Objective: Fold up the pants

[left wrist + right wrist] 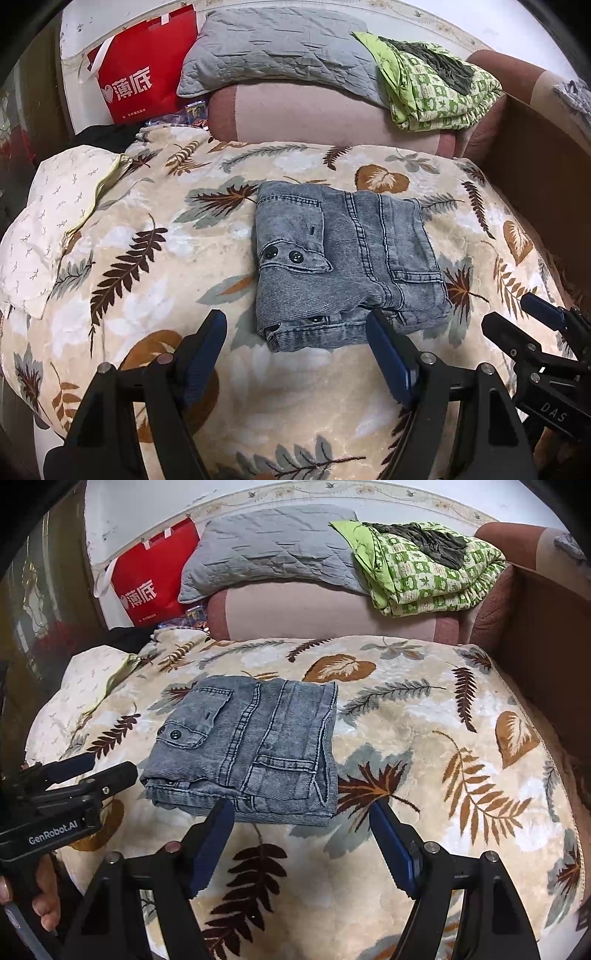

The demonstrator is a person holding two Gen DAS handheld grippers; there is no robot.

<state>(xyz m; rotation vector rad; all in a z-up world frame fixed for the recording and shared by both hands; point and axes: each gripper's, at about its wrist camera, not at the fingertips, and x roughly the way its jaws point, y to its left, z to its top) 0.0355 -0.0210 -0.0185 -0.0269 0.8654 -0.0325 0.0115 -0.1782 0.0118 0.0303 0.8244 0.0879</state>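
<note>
Spread over the bed, your leaf-patterned cream blanket (155,206) carries the grey denim pants (343,266) folded compactly, both black grippers, left (295,354) and right (301,840), agape and empty; folding looks finished, so withdraw.

Leaf-print blanket (155,258) covering the bed; grey pillow (273,48), green patterned quilt (436,88) lying behind; red bag (144,70) leaning against wall.

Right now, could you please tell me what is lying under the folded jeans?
The folded jeans rest on the leaf-print blanket, which shows on every side of them. The patch directly beneath is covered, so anything there cannot be seen.
</note>
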